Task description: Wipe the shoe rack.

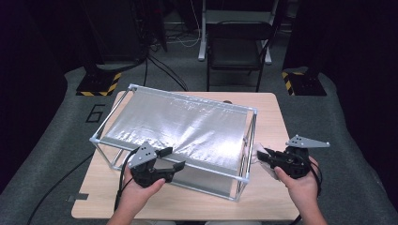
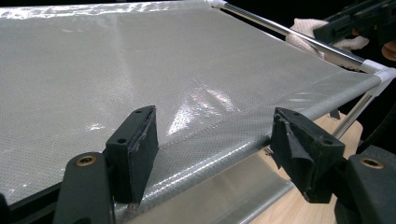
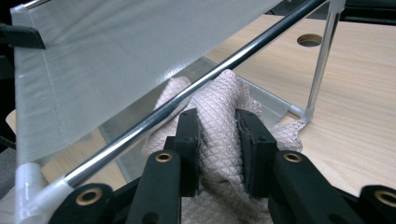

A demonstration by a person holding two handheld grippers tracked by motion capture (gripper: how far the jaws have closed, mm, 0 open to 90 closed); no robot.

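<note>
A metal-tube frame (image 1: pixel 247 140) stands on the wooden table (image 1: pixel 270 110) with a silvery mesh sheet (image 1: pixel 178 124) stretched over its top. My left gripper (image 1: pixel 173 158) is open at the sheet's near edge; in the left gripper view the jaws (image 2: pixel 219 144) straddle the mesh hem (image 2: pixel 210 135) without touching it. My right gripper (image 1: pixel 262 156) is at the frame's right side, shut on a pale quilted cloth (image 3: pixel 218 100). The cloth is bunched between the pads just under the frame's top rod (image 3: pixel 187 98).
A second mesh panel (image 3: pixel 266 100) lies low inside the frame. The table has a round hole (image 3: pixel 309 39) near its far edge. A black chair (image 1: pixel 237 47) and two yellow-and-black striped bases (image 1: pixel 98 84) (image 1: pixel 300 82) stand beyond the table.
</note>
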